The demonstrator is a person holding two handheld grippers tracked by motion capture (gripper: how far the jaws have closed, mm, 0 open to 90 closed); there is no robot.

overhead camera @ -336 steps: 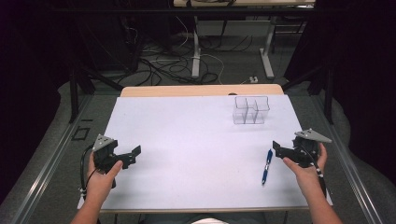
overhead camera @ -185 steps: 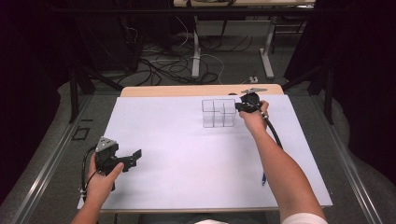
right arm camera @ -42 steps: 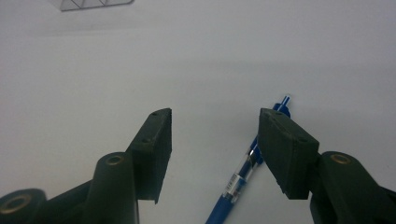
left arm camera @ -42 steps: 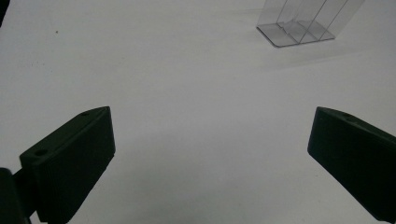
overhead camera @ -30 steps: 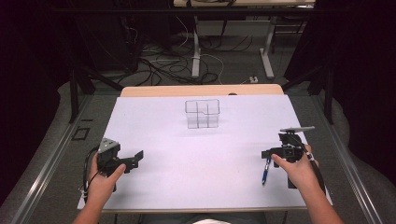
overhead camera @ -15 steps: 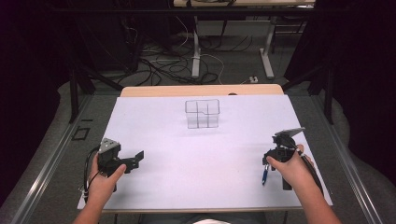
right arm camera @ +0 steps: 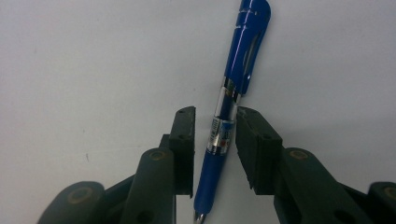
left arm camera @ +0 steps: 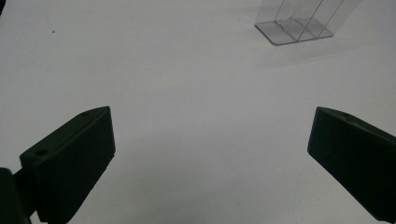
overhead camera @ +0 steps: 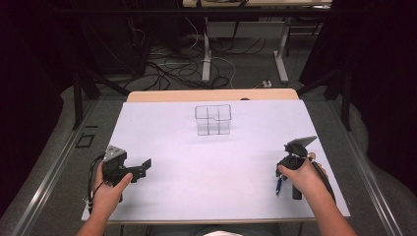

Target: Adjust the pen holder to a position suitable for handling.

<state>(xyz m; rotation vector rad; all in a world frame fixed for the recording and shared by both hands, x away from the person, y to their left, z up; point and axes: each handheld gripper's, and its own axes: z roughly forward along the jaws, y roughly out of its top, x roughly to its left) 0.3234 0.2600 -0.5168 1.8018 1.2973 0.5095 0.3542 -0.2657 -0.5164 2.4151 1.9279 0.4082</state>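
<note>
Since half a second ago the right gripper (right arm camera: 215, 140) has tipped down over the blue pen (right arm camera: 232, 100), and since the oldest picture the clear organizer (overhead camera: 213, 119) has gone from the far right of the table (overhead camera: 162, 128) to its far middle.

In the right gripper view the jaws are standing narrowly apart with the pen's clear midsection between them — the right jaw looks to be touching or nearly touching the barrel, while a slim gap is showing on the left side, so the grip is not yet closed. The pen is lying flat on the white table, its clip end pointing away from the gripper and its tip running down toward the bottom edge of that view. In the high view the right gripper (overhead camera: 287, 164) is hanging over the pen (overhead camera: 279, 185) near the table's right front, with the person's hand wrapped around its handle.

The left gripper (overhead camera: 140, 169) is resting at the left front, well apart from everything; its own view shows its jaws spread wide over bare table.

As a judgement, the organizer's repositioning is done and the pen pickup is only beginning — closing, lifting, carrying and dropping the pen into a compartment are all left.

The organizer (left arm camera: 294, 23) is standing upright with clear dividers, and every compartment looks empty.
</note>
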